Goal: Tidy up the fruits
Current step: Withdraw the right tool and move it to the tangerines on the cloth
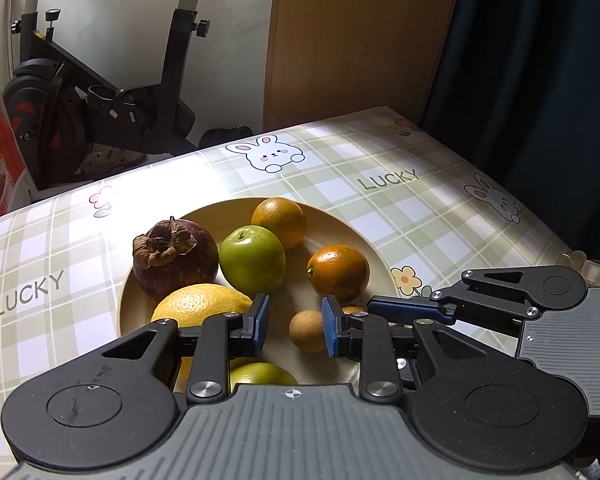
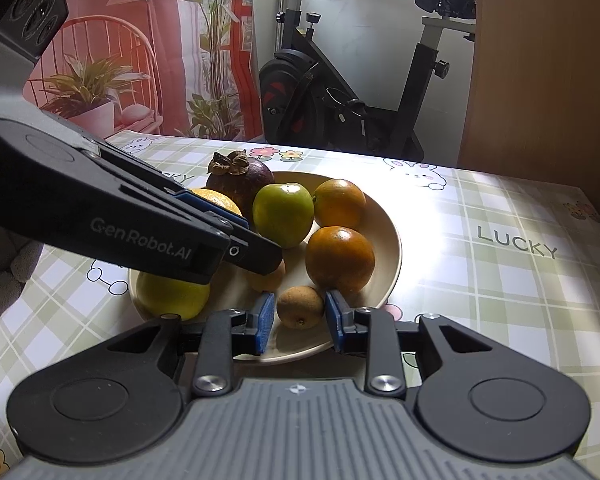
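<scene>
A beige plate point(image 1: 364, 240) point(image 2: 388, 240) holds several fruits: a dark mangosteen point(image 1: 176, 258) point(image 2: 242, 180), a green apple point(image 1: 252, 260) point(image 2: 283, 214), two oranges point(image 1: 279, 220) point(image 1: 338, 272) point(image 2: 339, 203) point(image 2: 339, 260), a yellow lemon point(image 1: 200, 304) and small brown longans point(image 1: 306, 330) point(image 2: 300, 306). My left gripper point(image 1: 295, 326) is open, a longan between its blue pads without touching. My right gripper point(image 2: 300, 320) is open around another longan at the plate's near edge. A third longan point(image 2: 268, 278) sits partly hidden under the left gripper's body.
The checked "LUCKY" tablecloth point(image 1: 388, 180) point(image 2: 516, 244) covers the table. An exercise bike point(image 1: 100, 92) point(image 2: 340, 92) stands beyond the far edge, beside a wooden panel point(image 1: 356, 40). A yellow-green fruit point(image 2: 172, 296) lies at the plate's left.
</scene>
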Action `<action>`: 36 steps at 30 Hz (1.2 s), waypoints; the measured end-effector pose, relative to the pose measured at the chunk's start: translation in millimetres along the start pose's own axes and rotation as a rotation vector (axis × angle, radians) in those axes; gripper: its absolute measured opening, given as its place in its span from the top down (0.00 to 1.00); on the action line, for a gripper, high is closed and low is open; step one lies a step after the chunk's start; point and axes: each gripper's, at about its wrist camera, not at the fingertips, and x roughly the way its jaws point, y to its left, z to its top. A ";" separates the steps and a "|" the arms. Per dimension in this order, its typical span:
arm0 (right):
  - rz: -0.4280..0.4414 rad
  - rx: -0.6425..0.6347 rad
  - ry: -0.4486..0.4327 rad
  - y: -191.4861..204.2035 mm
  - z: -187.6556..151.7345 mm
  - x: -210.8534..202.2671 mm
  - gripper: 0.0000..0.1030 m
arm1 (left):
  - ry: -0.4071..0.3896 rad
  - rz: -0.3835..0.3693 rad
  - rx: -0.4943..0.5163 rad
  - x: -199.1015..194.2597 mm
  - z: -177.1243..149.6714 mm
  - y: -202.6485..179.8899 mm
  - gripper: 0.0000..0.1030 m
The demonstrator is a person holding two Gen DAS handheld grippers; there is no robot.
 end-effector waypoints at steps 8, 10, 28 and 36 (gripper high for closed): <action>-0.003 0.043 -0.003 -0.2 0.8 -16.6 0.69 | -0.045 0.027 -0.052 -30.6 -4.8 7.0 0.70; -0.008 0.057 -0.005 0.2 0.5 -22.7 0.69 | -0.056 0.033 -0.065 -39.0 -8.3 7.6 0.70; 0.034 0.160 -0.007 28.0 -14.2 -71.6 0.67 | -0.107 0.088 -0.209 -104.8 -68.3 4.1 0.70; 0.061 0.153 0.019 45.8 -25.3 -80.1 0.67 | -0.094 0.083 -0.228 -111.7 -90.6 1.2 0.70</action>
